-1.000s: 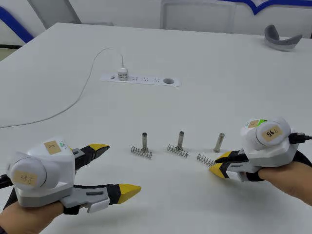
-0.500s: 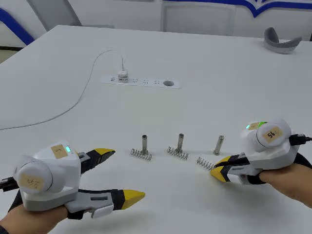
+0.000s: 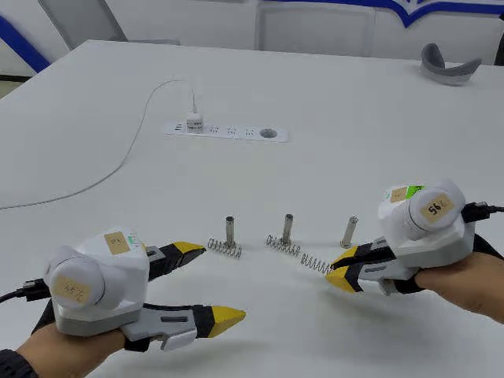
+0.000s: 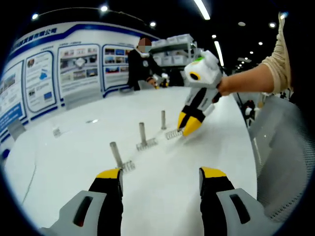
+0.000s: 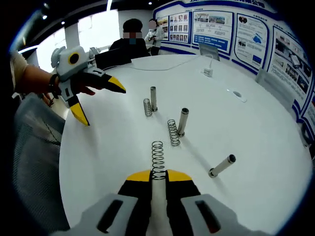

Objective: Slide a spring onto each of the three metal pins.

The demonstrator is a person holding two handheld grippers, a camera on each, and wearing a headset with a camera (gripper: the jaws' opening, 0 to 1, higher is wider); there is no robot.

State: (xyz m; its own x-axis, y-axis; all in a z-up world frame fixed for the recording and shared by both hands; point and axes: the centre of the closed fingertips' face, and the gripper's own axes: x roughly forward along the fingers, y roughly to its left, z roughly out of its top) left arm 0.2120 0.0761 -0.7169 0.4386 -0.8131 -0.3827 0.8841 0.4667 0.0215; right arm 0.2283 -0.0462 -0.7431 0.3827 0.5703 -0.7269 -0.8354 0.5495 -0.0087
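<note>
Three metal pins (image 3: 287,227) are standing near the table's (image 3: 315,94) front edge, two springs (image 3: 224,248) lying beside them. The right gripper (image 3: 340,268) is clamping the third spring (image 3: 315,264) by one end, freeing its length for threading; the left gripper (image 3: 211,282) is hovering, jaws apart.

Sticker (image 3: 435,208) on right claw (image 3: 339,273): "56" (or "95" inverted; other labels illegible)

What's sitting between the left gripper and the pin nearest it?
A loose spring lies at the base of that pin, ahead of the left gripper; the head view shows it.
</note>
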